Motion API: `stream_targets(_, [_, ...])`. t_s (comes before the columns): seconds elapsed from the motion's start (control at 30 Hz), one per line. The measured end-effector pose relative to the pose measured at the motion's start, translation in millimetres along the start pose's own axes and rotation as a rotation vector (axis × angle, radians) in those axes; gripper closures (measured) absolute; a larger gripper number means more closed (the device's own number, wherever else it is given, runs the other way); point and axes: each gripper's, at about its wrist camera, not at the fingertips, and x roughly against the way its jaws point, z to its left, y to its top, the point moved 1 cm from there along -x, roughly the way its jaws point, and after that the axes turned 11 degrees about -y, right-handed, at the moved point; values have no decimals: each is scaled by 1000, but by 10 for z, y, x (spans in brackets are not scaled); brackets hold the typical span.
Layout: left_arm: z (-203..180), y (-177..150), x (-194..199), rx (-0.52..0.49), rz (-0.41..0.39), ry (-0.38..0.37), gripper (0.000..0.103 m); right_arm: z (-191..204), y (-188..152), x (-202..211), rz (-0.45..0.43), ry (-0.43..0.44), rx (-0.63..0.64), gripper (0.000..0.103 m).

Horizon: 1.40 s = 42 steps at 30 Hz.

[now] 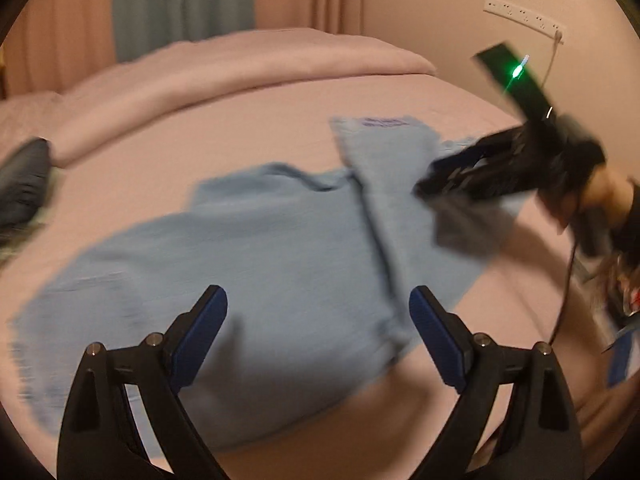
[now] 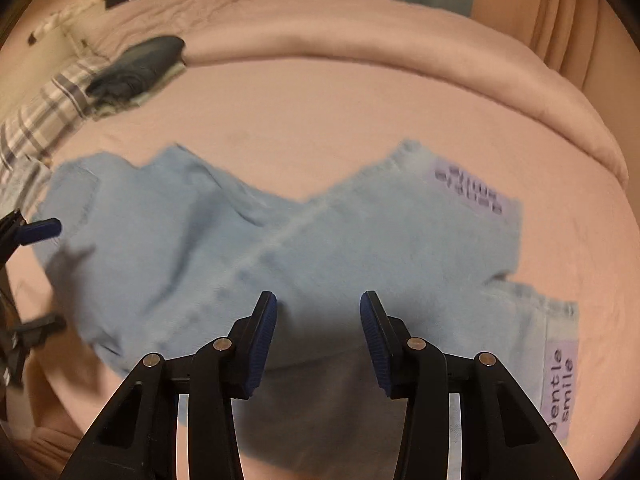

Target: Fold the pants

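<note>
Light blue pants lie spread on the pink bed sheet, with one leg folded across the other. My left gripper hovers above them, jaws wide open with nothing between the blue pads. Blurred at the right of the left wrist view, the right gripper hangs over the far leg. In the right wrist view the pants show lilac "gentle smile" labels at the hems. My right gripper stands open above the cloth, holding nothing. The left gripper shows at the left edge.
A dark folded garment rests on a plaid pillow at the far left. A rolled pink duvet runs along the back of the bed. A power strip is on the wall, and a cable hangs at the right.
</note>
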Motion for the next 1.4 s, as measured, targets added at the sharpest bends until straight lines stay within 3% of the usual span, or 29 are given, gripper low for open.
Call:
stream_targets(0.07, [-63,-41,-357,40,98,-27,11,57,-87,-209,51,-10,26,58])
stream_targets(0.1, [-76,-92,-492,56,146,-32,11,76,-138,-255,33,-13,37,57])
stream_targets(0.17, [-193,-163,-547,-8,124,16,10,60,-159,-214,3,-4,42,57])
stream_targets(0.27, [-228,-117,-501,10,152,-24,10,-78,-134,-200,35,67,1,56])
stream_targets(0.37, [-249,-49,-418,31,140,-50,10,-325,-80,-179,64,164,-122,56])
stream_targets(0.53, [-446,121,-466,-10,101,-82,10,-810,238,-213,68,231,-378,46])
stream_targets(0.73, [-469,288,-837,13,119,-89,11,-773,786,-508,136,162,-426,46])
stream_targets(0.87, [-426,302,-860,21,98,-96,12,-555,1071,-836,222,39,-391,46])
stream_targets(0.93, [-412,245,-848,22,95,-92,17,-464,1181,-991,260,-29,-366,46])
stream_targets(1.0, [-393,194,-764,13,94,-80,31,-396,1216,-1125,303,-101,-333,46])
stream_targets(1.07, [-388,189,-773,-1,100,-67,46,-344,1206,-1193,314,-148,-292,58])
stream_targets(1.1, [-374,183,-768,-5,100,-60,49,-344,1201,-1184,302,-156,-279,73])
stream_targets(1.13, [-359,183,-759,-2,97,-66,51,-373,1184,-1168,295,-133,-285,89])
stream_targets(1.17, [-338,191,-747,8,89,-75,60,-420,1162,-1147,291,-111,-308,92])
stream_targets(1.2, [-322,193,-740,16,85,-86,69,-496,1133,-1098,271,-90,-341,94])
stream_targets(1.3, [-319,191,-696,19,80,-97,74,-764,1008,-797,165,-26,-456,95])
stream_targets(1.4, [-405,141,-627,-16,82,-85,77,-1094,691,-257,4,95,-603,94])
